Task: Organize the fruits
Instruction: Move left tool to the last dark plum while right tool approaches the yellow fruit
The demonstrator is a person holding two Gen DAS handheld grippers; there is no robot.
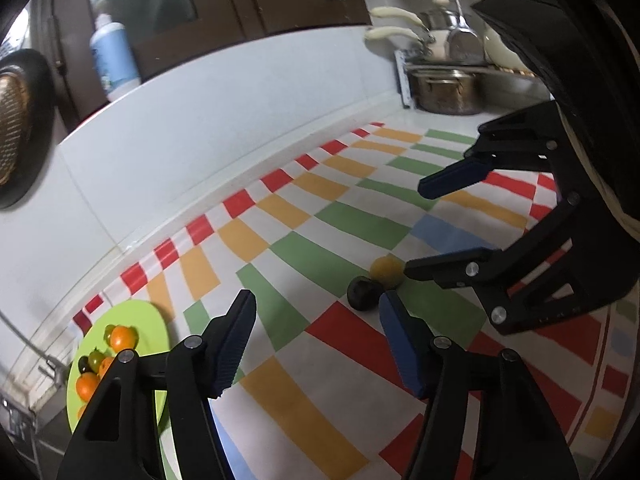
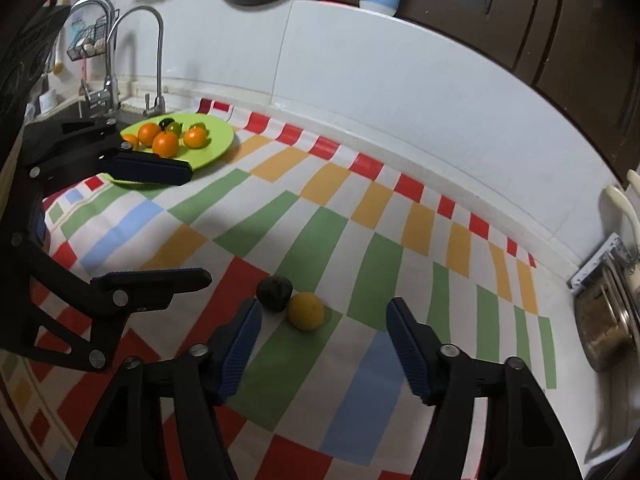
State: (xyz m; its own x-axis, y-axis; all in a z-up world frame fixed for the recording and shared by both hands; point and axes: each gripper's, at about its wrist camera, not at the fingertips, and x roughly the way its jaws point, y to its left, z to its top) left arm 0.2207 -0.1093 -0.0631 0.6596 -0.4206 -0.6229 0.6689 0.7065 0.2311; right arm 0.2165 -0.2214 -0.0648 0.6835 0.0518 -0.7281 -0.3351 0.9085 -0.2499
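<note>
A dark round fruit [image 1: 363, 294] and a yellow round fruit [image 1: 387, 271] lie touching on the checked cloth [image 1: 304, 256]. My left gripper [image 1: 317, 297] is open and holds nothing; the dark fruit sits just ahead of its right fingertip. My right gripper [image 2: 324, 305] is also open and holds nothing, with the yellow fruit [image 2: 306, 311] and dark fruit [image 2: 274, 288] just beyond its tips. Each gripper shows in the other's view: right gripper [image 1: 414, 230], left gripper [image 2: 198, 224]. A green plate [image 2: 218, 142] at the far left carries several oranges [image 2: 165, 144] and small dark and green fruits.
A faucet [image 2: 156, 60] and sink stand behind the plate. Steel pots on a rack [image 1: 444, 88] fill the right end of the counter. A white tiled wall [image 1: 240, 120] runs along the back, with a blue bottle [image 1: 114, 60] on the ledge above.
</note>
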